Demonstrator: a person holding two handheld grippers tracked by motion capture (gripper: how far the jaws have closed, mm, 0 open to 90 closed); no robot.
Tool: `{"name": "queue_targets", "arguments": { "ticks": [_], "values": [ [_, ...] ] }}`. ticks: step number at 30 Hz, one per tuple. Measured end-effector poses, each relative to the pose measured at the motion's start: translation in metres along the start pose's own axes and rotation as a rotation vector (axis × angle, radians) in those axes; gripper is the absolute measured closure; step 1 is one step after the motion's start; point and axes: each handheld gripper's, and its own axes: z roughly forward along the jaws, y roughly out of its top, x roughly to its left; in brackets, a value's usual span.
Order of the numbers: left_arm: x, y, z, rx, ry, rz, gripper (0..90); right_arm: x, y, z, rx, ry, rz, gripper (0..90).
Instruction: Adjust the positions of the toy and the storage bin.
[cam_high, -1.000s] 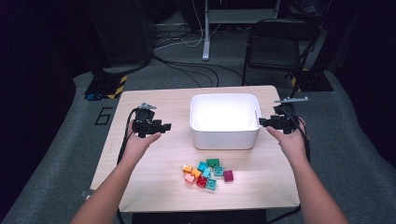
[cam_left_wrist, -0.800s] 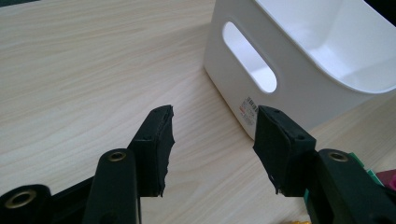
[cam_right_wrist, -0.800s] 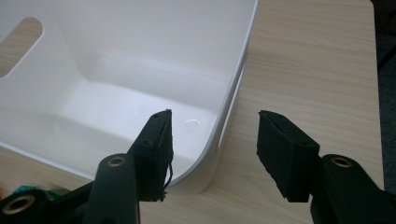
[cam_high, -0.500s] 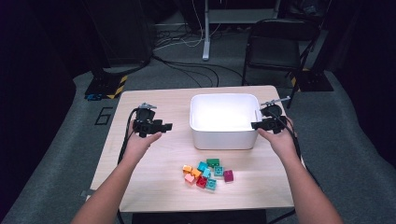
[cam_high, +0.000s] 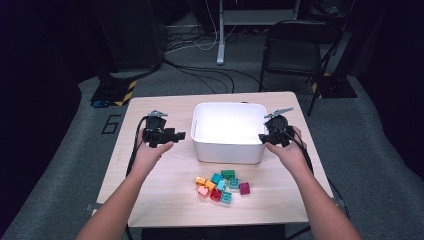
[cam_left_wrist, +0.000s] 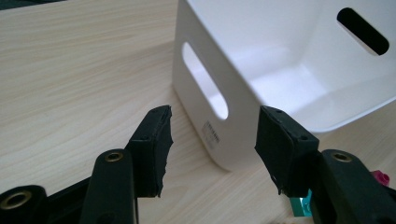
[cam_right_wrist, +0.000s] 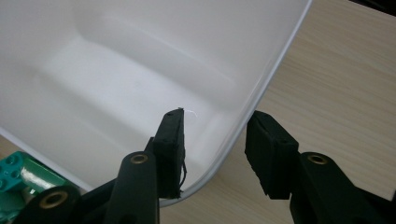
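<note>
White tub standing on the desk toward the far edge, a little right of the middle, upright, inside bare. Two slot handles cut in its walls, one on the near-left wall and one opposite, as seen in the left gripper view.

Right gripper at the tub's right rim, jaws astride the wall: one finger inside the tub, the other outside, over the wood. Jaws just been closing, wall between them, a gap still showing on the outer side; not yet clamped.

Left gripper held level just beside the tub's left wall, pointing at it, apart from it. Jaws parted with nothing between them, just been opening a little; tub corner straight ahead of the fingers.

Heap of small toy bricks near the desk's front edge, in front of the tub and apart from it: orange, pink, red, teal, green, magenta, touching one another in a loose cluster. A green brick showing past the tub's bottom edge in the right gripper view.

Black folding chair on the floor beyond the desk's far right corner.
</note>
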Motion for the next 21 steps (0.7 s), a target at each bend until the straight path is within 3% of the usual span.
{"name": "queue_targets", "arguments": {
  "ticks": [8,15,18,21],
  "values": [
    [0.001,0.004,-0.008,-0.013,-0.007,0.007,44.6,0.014,0.007,0.005,-0.030,0.063,-0.018,59.8],
    [0.000,-0.003,0.002,0.033,-0.018,0.015,46.5,0.023,0.010,0.008,-0.032,0.078,-0.037,59.8],
    [-0.002,-0.007,0.006,0.051,-0.043,0.040,50.3,0.024,0.009,0.008,-0.039,0.080,-0.037,59.9],
    [-0.004,-0.008,0.008,0.067,-0.027,0.081,51.0,0.024,0.008,0.007,-0.039,0.084,-0.032,59.7]
  ]
}}
